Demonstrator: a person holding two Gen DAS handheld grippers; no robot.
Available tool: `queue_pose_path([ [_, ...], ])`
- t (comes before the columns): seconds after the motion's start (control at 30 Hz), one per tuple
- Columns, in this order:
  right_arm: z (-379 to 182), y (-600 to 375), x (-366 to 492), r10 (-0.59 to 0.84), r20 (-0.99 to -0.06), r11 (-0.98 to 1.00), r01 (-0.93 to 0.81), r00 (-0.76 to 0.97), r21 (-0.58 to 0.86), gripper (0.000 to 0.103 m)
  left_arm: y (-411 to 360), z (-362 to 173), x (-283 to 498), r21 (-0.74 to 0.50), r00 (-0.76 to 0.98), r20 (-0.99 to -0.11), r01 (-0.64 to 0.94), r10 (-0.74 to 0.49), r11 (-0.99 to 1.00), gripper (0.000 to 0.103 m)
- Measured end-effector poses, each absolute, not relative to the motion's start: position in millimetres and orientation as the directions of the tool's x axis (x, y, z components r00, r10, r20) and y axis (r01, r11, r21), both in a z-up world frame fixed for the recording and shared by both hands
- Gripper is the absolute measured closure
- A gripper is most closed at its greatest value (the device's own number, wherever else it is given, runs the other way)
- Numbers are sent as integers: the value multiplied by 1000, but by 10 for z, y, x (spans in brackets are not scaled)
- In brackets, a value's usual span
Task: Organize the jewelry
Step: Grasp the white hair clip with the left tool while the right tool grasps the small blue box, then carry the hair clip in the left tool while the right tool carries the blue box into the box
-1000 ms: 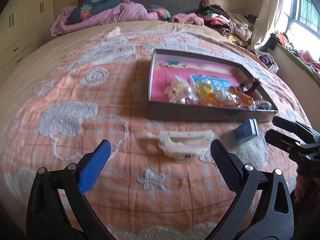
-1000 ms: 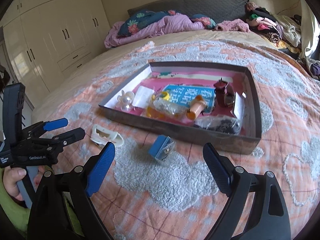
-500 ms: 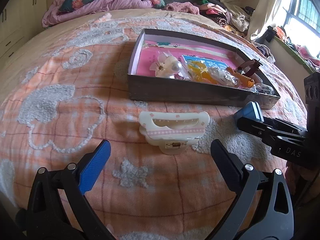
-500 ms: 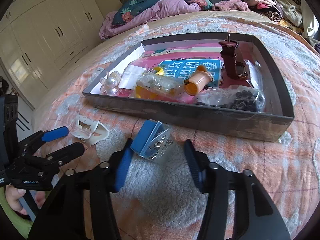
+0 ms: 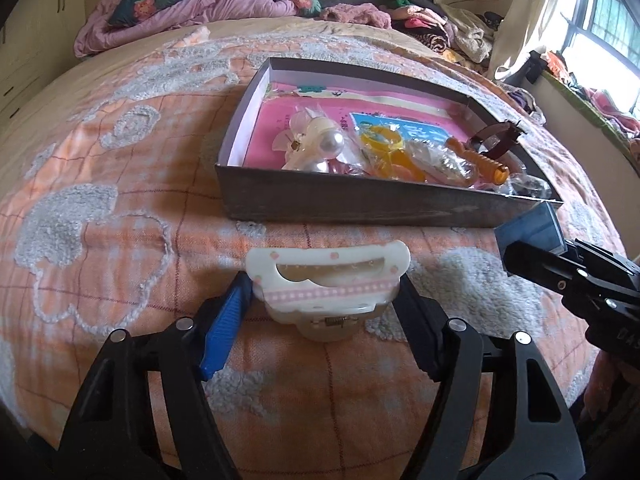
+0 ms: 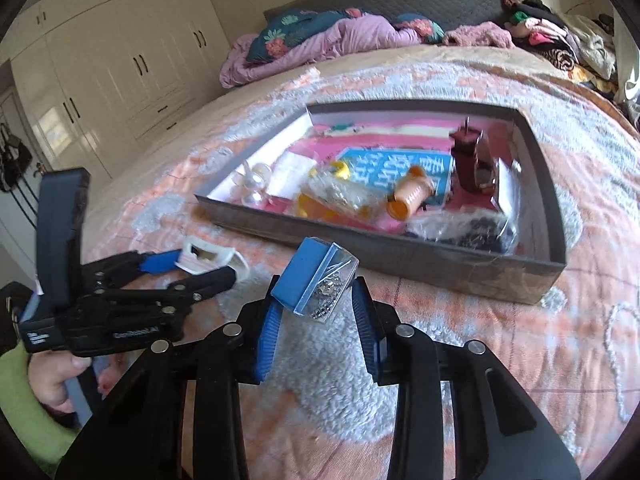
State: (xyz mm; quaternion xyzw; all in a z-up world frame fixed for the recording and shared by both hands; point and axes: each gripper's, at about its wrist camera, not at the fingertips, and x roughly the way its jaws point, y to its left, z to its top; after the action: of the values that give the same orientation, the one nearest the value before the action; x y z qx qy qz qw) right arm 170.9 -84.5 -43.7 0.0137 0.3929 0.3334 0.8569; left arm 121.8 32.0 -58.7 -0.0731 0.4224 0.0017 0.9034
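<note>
A white hair claw clip (image 5: 326, 280) with a pink ribbon lies on the bedspread. My left gripper (image 5: 322, 300) is shut on it, one finger on each end; it also shows in the right wrist view (image 6: 208, 258). My right gripper (image 6: 314, 300) is shut on a small blue-backed clear box of jewelry (image 6: 314, 278) and holds it lifted off the bedspread, in front of the grey tray (image 6: 400, 254). The box also shows in the left wrist view (image 5: 530, 230). The tray (image 5: 360, 204) holds a pearl clip (image 5: 320, 142), yellow rings, an orange piece and a maroon strap.
The tray sits mid-bed on an orange and grey bedspread (image 5: 120, 200). Pillows and a pink quilt (image 5: 192, 12) lie at the headboard, a clothes pile (image 5: 432, 28) at the far right. Wardrobes (image 6: 120, 64) stand to the left.
Both grippers moved forward and closed. The left one has closed on the white claw clip. The right one has closed on the blue box and raised it off the bedspread.
</note>
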Motion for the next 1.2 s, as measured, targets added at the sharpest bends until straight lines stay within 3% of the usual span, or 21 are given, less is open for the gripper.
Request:
queue_pose_path([
  [0.57, 125, -1024, 1520, 608, -565, 769, -591, 558, 243, 70, 64, 83, 1106, -146, 739, -664, 23, -115, 989, 40],
  [1.2, 339, -1435, 1618, 535, -507, 835, -513, 676, 198, 70, -61, 278, 1378, -127, 774, -622, 55, -123, 990, 39],
])
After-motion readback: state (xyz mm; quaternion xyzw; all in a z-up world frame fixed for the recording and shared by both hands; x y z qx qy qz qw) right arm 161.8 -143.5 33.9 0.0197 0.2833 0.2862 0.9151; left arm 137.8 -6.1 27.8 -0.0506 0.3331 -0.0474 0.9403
